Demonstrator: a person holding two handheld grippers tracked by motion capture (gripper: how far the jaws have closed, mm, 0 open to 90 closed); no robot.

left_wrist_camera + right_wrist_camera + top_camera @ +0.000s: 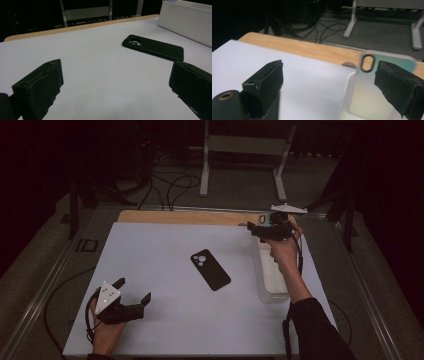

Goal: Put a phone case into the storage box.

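A black phone case (210,269) lies flat, camera holes up, in the middle of the white board (165,320); it appears again in the left gripper view (153,47), ahead and to the right of the jaws. My left gripper (133,290) (116,70) rests open at the board's near left, nothing between its jaws. My right gripper (254,226) (330,67) hovers open over the far end of a white bin (265,292). A pale iridescent phone case (384,87) (263,219) stands in that bin, just inside the right jaw; whether they touch is unclear.
The bin's white wall (185,22) runs along the board's right side. A wooden table edge (190,216) borders the board at the back. Beyond it are cables (170,187) and a white metal stand (245,150) on the floor.
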